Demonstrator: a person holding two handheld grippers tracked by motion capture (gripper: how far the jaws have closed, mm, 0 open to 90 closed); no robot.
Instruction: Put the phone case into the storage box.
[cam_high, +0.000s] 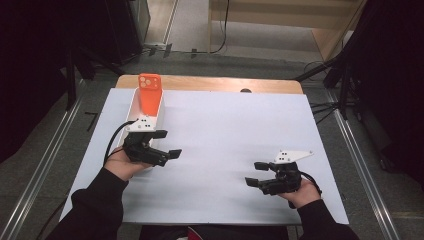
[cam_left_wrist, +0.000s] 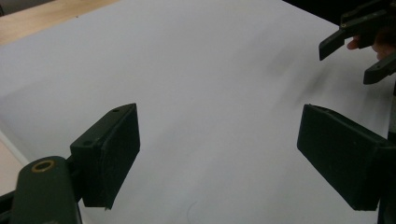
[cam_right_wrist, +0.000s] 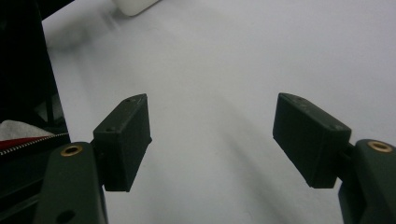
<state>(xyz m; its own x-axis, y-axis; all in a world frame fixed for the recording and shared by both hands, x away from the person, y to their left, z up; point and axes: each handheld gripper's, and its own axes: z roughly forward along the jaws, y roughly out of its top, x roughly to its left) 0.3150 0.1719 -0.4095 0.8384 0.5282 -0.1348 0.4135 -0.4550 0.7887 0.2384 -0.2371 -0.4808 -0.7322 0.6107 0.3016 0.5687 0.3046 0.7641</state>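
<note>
An orange phone (cam_high: 149, 94) leans upright in a white open box (cam_high: 133, 108) at the far left of the white sheet (cam_high: 225, 125). My left gripper (cam_high: 170, 144) is just in front of that box, pointing right over the sheet, its jaws open with nothing between them; in the left gripper view (cam_left_wrist: 219, 135) there is bare white sheet between the pads. My right gripper (cam_high: 253, 173) rests near the front right, pointing left, open and empty (cam_right_wrist: 212, 121). It also appears far off in the left gripper view (cam_left_wrist: 359, 46).
The white sheet covers a wooden table whose far edge (cam_high: 210, 83) is bare. A corner of the white box (cam_right_wrist: 135, 5) shows at the top of the right gripper view. Dark stands and cables flank the table on the floor.
</note>
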